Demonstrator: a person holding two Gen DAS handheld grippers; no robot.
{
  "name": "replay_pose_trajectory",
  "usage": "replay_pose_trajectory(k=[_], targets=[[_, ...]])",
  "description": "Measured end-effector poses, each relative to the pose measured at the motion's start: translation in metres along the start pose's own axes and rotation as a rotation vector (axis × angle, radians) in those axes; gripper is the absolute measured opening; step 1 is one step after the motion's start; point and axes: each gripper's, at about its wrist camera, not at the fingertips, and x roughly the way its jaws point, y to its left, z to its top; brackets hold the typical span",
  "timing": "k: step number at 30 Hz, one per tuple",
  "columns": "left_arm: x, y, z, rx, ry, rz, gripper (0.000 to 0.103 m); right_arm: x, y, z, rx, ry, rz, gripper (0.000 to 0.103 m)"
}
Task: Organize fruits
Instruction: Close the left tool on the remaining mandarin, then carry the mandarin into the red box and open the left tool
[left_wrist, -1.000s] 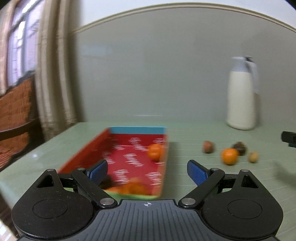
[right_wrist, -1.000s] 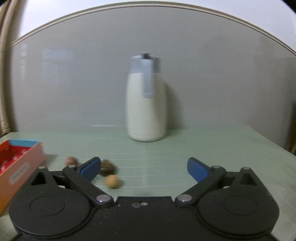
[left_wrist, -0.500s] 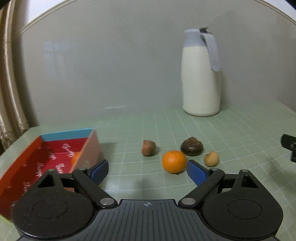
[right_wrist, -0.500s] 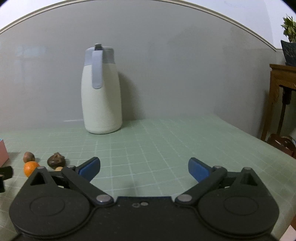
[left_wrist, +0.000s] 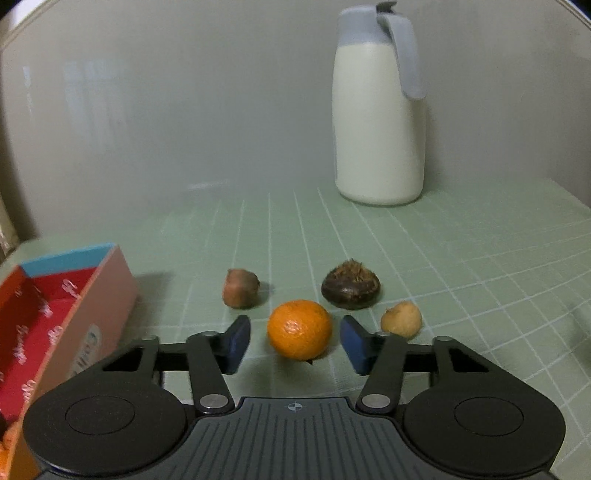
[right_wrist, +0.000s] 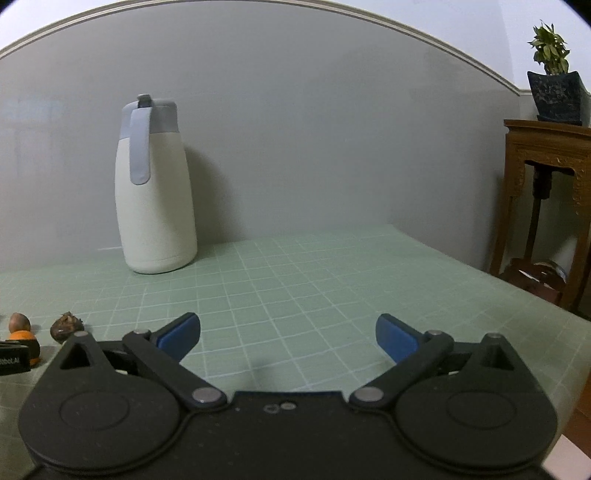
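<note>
- The table (left_wrist: 461, 266), under a green checked cover, carries everything; the white jug (left_wrist: 376, 122) stands at its far side, well behind the fruit.
- The red box (left_wrist: 107, 295) sits at the left of the left wrist view, open top up, near the fruit but apart from it (likely where the fruit is meant to go).
- The left gripper (left_wrist: 295, 341) is much the nearer: its jaws are spread apart, one blue pad on either side of the orange (left_wrist: 299, 328), with a small gap showing on each side.
- The orange rests on the table squarely between those jaws; being round, it has no long axis to align with, so closing looks like the next move.
- Just beyond lie a dark chestnut-like fruit (left_wrist: 350, 288), a brown fruit (left_wrist: 240, 292) and a small tan one (left_wrist: 401, 319), this last close to the right pad.
- The right gripper (right_wrist: 288, 334) hangs with jaws spread wide and holding nothing, well apart from the fruit.
</note>
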Motion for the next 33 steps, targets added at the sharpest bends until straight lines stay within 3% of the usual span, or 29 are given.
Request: replay_pose_trajectory(k=[2,4,12,20,33], targets=[[0.006,0.001,0.000,-0.009,0.009,-0.002,0.051,0.000,-0.002,0.000,0.002,-0.001,0.002,0.102],[0.011,0.000,-0.001,-0.011,0.021,-0.013,0.040,0.004,0.000,0.000,0.001,0.000,0.003,0.102],[0.013,0.001,-0.003,-0.027,0.006,-0.010,0.039,0.005,0.005,0.002,-0.004,-0.001,0.018,0.102],[-0.009,0.011,-0.003,-0.031,-0.052,0.013,0.039,-0.001,0.014,0.003,-0.015,-0.010,0.063,0.101],[-0.074,0.066,-0.012,-0.077,-0.145,0.112,0.039,-0.022,0.072,0.002,-0.078,-0.025,0.266,0.101]])
